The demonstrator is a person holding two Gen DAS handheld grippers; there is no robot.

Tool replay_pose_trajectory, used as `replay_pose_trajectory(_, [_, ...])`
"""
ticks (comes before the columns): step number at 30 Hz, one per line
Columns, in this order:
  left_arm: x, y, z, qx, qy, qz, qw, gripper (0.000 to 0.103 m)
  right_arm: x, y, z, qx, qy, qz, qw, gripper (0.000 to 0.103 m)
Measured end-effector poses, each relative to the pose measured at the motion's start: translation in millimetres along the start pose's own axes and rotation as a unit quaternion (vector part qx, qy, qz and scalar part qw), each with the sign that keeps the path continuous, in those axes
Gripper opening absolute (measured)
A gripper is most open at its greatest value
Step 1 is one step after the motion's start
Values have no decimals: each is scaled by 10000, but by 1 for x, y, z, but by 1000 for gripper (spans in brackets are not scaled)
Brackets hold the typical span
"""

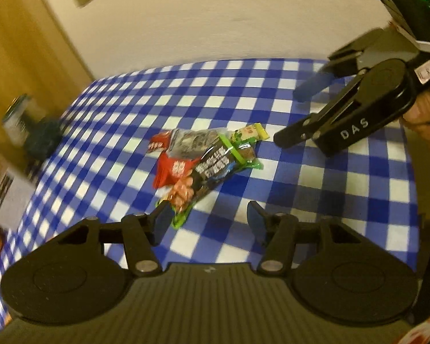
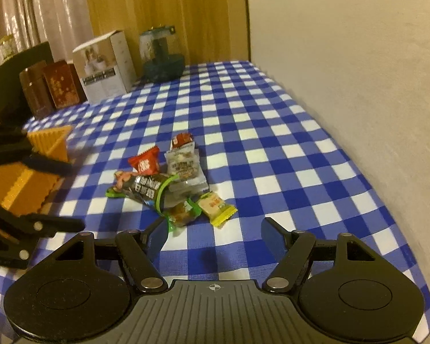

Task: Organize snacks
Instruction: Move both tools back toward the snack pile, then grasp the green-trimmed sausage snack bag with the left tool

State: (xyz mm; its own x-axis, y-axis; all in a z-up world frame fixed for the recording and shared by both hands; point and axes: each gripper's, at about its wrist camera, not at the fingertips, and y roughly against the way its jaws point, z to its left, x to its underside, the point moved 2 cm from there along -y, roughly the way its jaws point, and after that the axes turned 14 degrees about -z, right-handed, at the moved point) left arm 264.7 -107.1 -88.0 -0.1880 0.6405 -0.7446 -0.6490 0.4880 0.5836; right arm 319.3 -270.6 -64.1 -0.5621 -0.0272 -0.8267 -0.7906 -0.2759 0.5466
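Observation:
A small heap of snack packets lies mid-table on the blue checked cloth; it also shows in the right wrist view. It holds a long black and green packet, red packets, a clear grey packet and a yellow packet. My left gripper is open and empty, just short of the heap's near end. My right gripper is open and empty, just short of the yellow packet; it also shows at the right of the left wrist view, above the table.
An orange ridged basket stands left of the heap, with my left gripper's arms before it. Brown tins, a white box and a teal jar line the far left edge. A wall borders the table's right side.

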Motion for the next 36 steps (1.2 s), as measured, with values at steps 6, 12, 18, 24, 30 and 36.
replay_pose_trajectory(6, [-2, -32, 7, 198, -486, -3, 9986, 56, 3, -10, 0, 94, 188, 131, 9997, 72])
replay_pose_trajectory(12, [-6, -59, 13, 477, -725, 101, 9962, 55, 6, -19, 2, 190, 251, 214, 9993, 72])
replay_pose_trajectory(18, [-3, -74, 13, 674, -932, 296, 9929, 42, 6, -25, -1, 238, 153, 266, 9992, 72])
replay_pose_trajectory(24, [1, -77, 15, 717, -811, 457, 9931, 35, 8, -28, -9, 278, -81, 329, 9990, 72])
replay_pose_trajectory(30, [2, -69, 27, 529, 447, 979, 9928, 33, 9, -25, -9, 206, -265, 306, 9990, 72])
replay_pose_trajectory(36, [15, -53, 37, 371, 1957, 1323, 9710, 33, 6, -22, -1, 34, -299, 188, 9994, 72])
